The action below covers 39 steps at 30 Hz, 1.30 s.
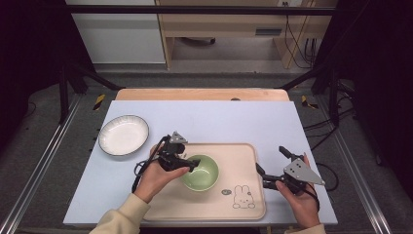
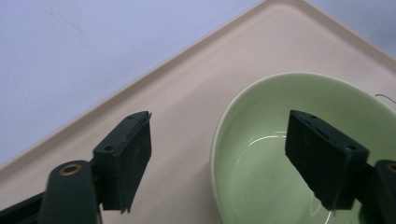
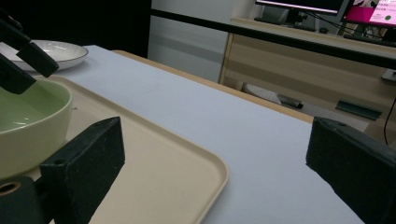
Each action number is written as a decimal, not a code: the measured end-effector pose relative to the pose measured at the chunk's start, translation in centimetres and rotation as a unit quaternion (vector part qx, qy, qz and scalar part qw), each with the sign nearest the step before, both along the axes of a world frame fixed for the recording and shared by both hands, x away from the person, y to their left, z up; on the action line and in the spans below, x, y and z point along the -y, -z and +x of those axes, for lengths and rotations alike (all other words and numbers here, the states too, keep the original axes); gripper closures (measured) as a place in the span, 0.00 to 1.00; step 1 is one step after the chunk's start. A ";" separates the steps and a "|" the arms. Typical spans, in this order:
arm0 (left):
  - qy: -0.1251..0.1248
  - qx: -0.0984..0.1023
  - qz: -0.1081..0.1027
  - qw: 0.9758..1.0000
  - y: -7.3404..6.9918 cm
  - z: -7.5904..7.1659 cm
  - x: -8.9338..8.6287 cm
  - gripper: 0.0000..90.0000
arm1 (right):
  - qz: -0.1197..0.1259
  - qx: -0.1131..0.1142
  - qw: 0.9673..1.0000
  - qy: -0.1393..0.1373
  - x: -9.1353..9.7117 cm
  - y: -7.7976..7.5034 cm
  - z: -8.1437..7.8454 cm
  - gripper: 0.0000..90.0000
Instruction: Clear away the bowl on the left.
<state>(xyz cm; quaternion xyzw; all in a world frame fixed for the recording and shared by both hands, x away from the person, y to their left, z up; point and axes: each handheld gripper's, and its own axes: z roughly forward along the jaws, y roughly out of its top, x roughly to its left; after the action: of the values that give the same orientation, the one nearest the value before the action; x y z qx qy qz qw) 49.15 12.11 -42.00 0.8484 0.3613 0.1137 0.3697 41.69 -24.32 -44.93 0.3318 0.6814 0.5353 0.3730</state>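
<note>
Bowl sits on tray at worktop centre; plate lies apart, to the tray's left.

green bowl | upright, prob. empty | on beige tray, approx. centre

Lab recording bay, black frame rails, floor cables, monitor on wooden desk
</note>
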 end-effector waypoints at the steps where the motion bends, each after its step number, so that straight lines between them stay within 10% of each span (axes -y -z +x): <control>1: 0.002 0.005 0.002 1.000 -0.1 -0.1 0.1 0.20 | 0.000 0.001 1.000 0.000 0.0 0.0 0.0 0.05; 30: 0.069 0.092 -0.050 0.992 -1.3 -1.6 1.2 0.07 | 0.001 0.002 1.000 0.003 0.0 0.0 0.0 0.04; 39: 0.103 0.120 -0.106 0.982 -1.6 -1.8 1.1 0.08 | 0.004 0.003 1.000 0.008 0.2 0.0 -0.1 0.04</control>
<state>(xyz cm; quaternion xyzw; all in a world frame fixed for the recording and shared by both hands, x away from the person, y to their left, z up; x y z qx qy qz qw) 47.33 10.99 -40.39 0.8169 0.2354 0.1373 0.5084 41.61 -24.53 -44.92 0.3373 0.6754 0.5360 0.3779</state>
